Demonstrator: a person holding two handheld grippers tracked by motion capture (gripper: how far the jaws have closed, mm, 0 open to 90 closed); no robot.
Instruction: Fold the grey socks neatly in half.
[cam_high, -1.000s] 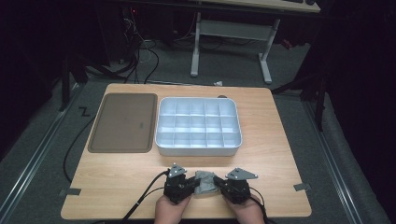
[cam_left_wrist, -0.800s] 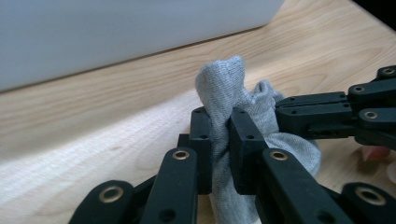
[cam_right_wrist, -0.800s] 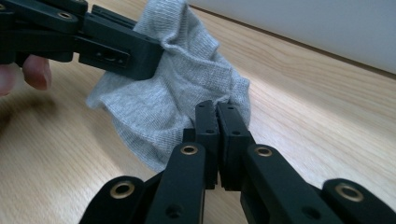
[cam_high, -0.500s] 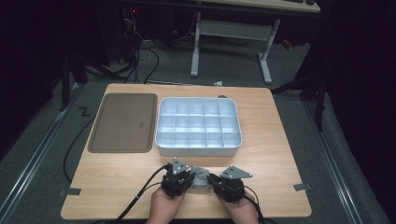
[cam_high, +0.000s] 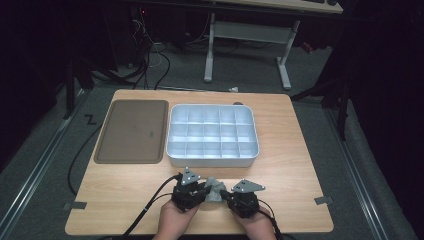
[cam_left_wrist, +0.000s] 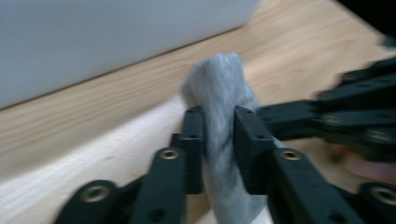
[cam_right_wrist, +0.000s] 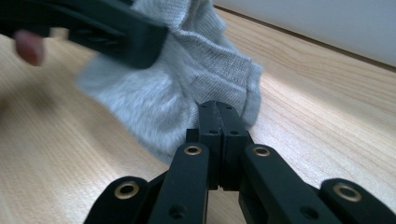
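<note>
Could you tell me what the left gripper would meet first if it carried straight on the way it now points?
The left gripper already holds the grey cloth bunched between its jaws. Beyond that, across a strip of bare table, the near wall of the white compartment tray looks like the next thing in line, though depth is hard to judge.

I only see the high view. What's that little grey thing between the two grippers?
Observer: It's a grey knitted cloth, maybe a sock. The gripper views show its fine knit up close.
Operator: Is the left gripper holding it?
Observer: Yes. The left gripper has the cloth bunched between its pads, though its jaws have just been opening a little.
Operator: And the right one?
Observer: The right gripper has its jaws shut flat together at the cloth's edge. I cannot tell whether any cloth is pinched between them.
</note>
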